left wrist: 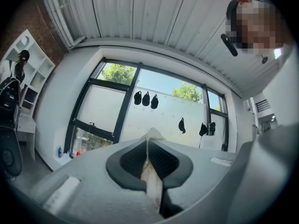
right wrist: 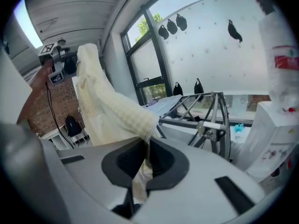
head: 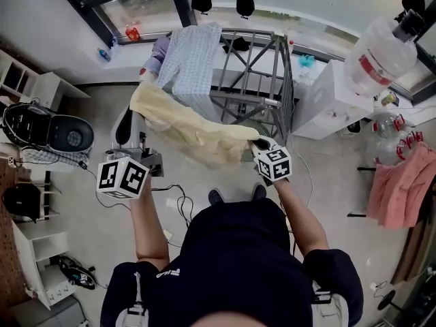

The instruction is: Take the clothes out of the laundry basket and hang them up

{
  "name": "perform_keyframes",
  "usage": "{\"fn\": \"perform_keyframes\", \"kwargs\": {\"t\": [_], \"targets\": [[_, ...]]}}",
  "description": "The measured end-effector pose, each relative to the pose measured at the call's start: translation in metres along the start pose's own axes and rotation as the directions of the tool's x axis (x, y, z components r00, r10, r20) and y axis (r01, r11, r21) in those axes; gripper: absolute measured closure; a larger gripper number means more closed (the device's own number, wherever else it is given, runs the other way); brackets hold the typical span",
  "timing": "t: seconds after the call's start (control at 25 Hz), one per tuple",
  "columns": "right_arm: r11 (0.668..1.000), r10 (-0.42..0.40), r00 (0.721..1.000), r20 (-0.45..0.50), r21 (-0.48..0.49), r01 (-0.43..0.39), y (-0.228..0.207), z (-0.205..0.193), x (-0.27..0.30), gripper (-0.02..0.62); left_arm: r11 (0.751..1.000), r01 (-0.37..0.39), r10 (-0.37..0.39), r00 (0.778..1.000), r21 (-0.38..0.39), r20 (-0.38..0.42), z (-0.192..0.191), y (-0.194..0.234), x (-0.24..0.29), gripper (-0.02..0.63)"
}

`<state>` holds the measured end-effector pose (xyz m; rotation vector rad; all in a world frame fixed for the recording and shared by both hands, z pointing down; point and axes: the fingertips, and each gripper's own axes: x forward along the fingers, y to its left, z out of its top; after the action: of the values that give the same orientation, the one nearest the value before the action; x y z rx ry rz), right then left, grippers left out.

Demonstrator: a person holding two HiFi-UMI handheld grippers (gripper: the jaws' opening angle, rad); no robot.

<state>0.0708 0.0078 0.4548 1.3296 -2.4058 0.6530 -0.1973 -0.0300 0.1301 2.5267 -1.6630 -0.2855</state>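
Observation:
A cream-yellow cloth [head: 197, 131] is stretched in the air between my two grippers, in front of the metal drying rack [head: 262, 67]. My left gripper [head: 141, 107] is shut on the cloth's left end; in the left gripper view only a thin cream strip [left wrist: 152, 181] shows between its pads [left wrist: 163, 164]. My right gripper [head: 261, 144] is shut on the right end, and the cloth [right wrist: 112, 111] runs from its jaws up towards the left gripper [right wrist: 56, 64]. A light blue checked shirt [head: 194, 63] hangs over the rack's left side.
A purple garment [head: 160, 46] lies beside the shirt. A white cabinet [head: 327, 101] and a large water bottle [head: 378, 50] stand right of the rack. A pink cloth [head: 402, 182] hangs at far right. A black appliance [head: 65, 133] and floor cables [head: 174, 196] are on the left.

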Motion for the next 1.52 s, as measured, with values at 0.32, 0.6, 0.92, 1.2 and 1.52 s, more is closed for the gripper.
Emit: {"fn": "perform_keyframes", "kwargs": {"t": [0.32, 0.6, 0.92, 1.2, 1.52], "targets": [[0.992, -0.115, 0.989, 0.088, -0.041, 0.119, -0.036, 0.086, -0.095, 0.583, 0.999, -0.02, 0.019, 0.999, -0.034, -0.04, -0.026, 0.038, -0.004, 0.577], [0.956, -0.269, 0.938, 0.218, -0.058, 0.288, -0.05, 0.165, -0.159, 0.583, 0.993, 0.05, -0.056, 0.997, -0.104, -0.059, -0.046, 0.047, 0.015, 0.577], [0.877, -0.434, 0.888, 0.153, -0.154, 0.455, -0.063, 0.178, -0.198, 0.582, 0.975, 0.165, -0.176, 0.982, -0.148, -0.065, -0.05, 0.031, 0.047, 0.577], [0.853, -0.507, 0.849, 0.147, -0.055, 0.519, -0.096, 0.17, -0.215, 0.581, 0.963, 0.23, -0.24, 0.969, -0.142, -0.059, -0.046, 0.001, 0.092, 0.577], [0.892, -0.429, 0.883, 0.191, -0.067, 0.448, -0.146, 0.208, -0.205, 0.581, 0.978, 0.167, -0.182, 0.976, -0.129, -0.117, -0.067, -0.005, 0.139, 0.577]]}}
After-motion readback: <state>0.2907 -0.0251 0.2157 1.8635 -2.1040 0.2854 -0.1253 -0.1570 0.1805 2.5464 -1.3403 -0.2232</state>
